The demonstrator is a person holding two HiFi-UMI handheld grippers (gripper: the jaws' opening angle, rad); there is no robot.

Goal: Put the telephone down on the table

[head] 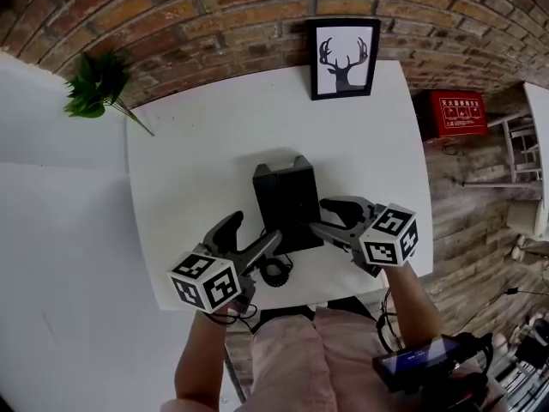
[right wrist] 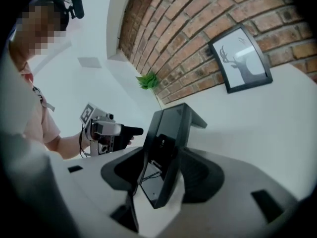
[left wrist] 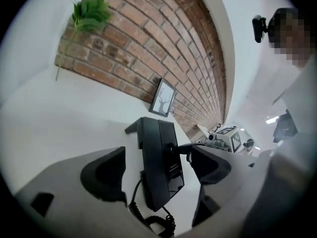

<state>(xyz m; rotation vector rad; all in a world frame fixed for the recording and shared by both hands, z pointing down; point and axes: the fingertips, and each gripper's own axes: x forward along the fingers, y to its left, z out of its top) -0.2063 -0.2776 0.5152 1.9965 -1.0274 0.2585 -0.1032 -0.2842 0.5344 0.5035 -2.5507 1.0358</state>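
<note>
White rectangular tabletop (head: 197, 170), set against a red-brown brick wall (head: 214, 7); we list its contents from the near edge outward.

1. Coiled black cord (head: 274, 273), bunched at the near edge, just below the black wedge-shaped plastic desk telephone (head: 286, 200).

2. Left gripper (head: 256, 234), grey, with a marker cube. Fingers (left wrist: 104, 175) spread wide, one to either side of the telephone's near-left corner with a gap on both sides. They grip nothing.

3. Right gripper (head: 324, 216), same make. Fingers (right wrist: 200, 175) drawn narrow on the telephone's right edge, which fills the space between them.

4. Telephone, mid-tabletop toward the near edge, seen tilted in both gripper views. We cannot tell whether its base sits fully down.

5. Black-framed print of a deer's head (head: 344, 58), standing at the far edge against the wall.

6. Green leafy sprig (head: 94, 84), far left by the wall.

Handling note: we judge the set-down to be at or near its end. We would lower the telephone until the base lies flat, with the cord kept out from under it. Then we would part the right fingers evenly and draw them off sideways without dragging the body. The open left fingers are well placed to steady it against tipping.
</note>
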